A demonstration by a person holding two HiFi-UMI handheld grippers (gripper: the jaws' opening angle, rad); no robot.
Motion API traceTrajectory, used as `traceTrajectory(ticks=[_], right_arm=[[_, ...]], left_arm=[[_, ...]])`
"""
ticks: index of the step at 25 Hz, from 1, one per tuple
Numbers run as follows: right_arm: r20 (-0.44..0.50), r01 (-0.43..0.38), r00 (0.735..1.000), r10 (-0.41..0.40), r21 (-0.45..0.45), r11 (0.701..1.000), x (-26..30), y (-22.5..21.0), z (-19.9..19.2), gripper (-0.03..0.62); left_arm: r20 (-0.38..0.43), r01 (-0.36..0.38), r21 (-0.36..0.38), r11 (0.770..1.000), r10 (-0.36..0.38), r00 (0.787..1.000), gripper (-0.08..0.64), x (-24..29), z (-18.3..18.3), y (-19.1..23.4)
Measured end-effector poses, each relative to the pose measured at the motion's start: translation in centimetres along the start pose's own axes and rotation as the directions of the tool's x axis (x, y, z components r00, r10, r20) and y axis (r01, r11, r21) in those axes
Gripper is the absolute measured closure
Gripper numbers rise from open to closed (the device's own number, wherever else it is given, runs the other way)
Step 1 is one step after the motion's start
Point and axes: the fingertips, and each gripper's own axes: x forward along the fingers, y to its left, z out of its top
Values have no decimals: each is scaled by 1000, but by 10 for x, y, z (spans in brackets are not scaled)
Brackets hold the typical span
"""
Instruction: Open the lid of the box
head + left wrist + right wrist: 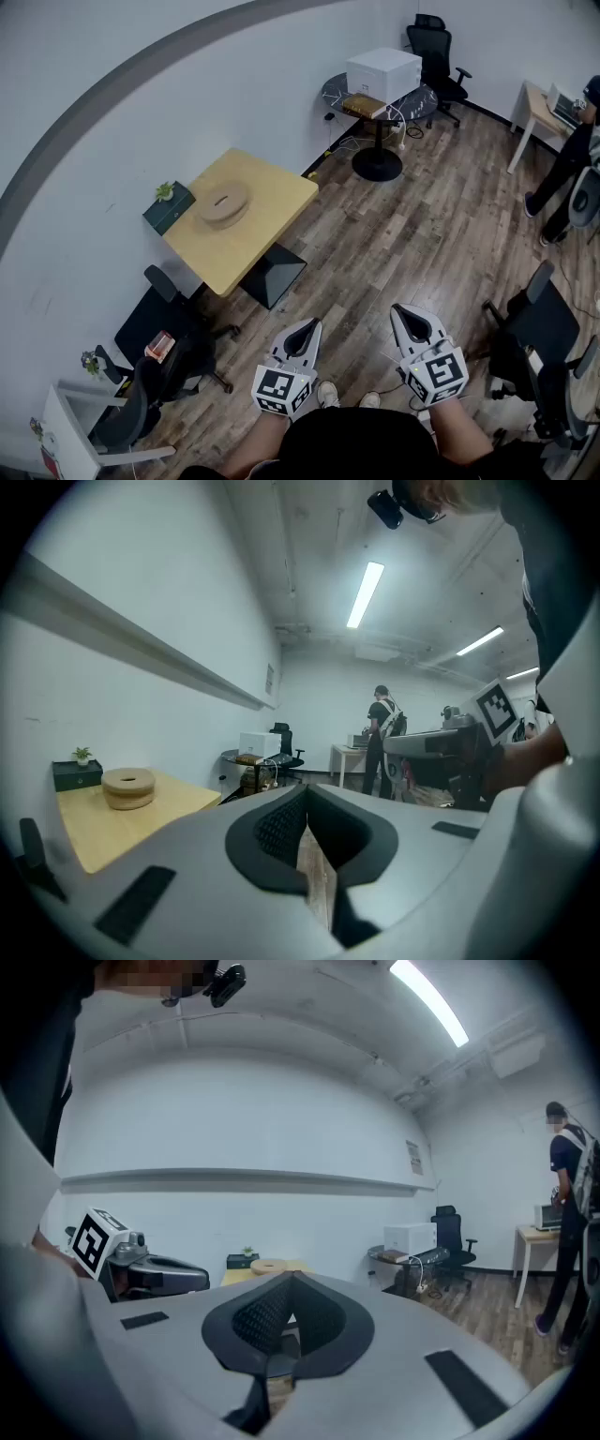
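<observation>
A round, flat wooden box (223,202) with a dimple in its lid lies on the yellow table (262,220) by the curved white wall, far ahead of both grippers. It also shows small in the left gripper view (128,787) and in the right gripper view (268,1266). A dark green box (169,208) with a small plant on top stands at the table's wall edge. My left gripper (305,330) and right gripper (412,319) are held side by side at waist height over the wooden floor. Both are shut with nothing in them (305,794) (289,1283).
Black office chairs (159,337) stand left of me near the table, and more chairs (539,337) at my right. A round dark table (380,98) carries a white case (382,73). A person (572,159) stands by a white desk (536,103) at the far right.
</observation>
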Motion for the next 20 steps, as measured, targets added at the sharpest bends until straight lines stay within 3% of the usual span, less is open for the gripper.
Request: traceTrajectory(ticks=[13,20], right_arm=[[-12,40,999,-40,-13,999,12,14,-4,574],[42,17,999,-16,-19,1000,26,26,9,572]], left_arm=[[10,6,-34,999,-6,1000,541,-20,1,19],[12,16,-38,999,-15,1000,541,-23,3,33]])
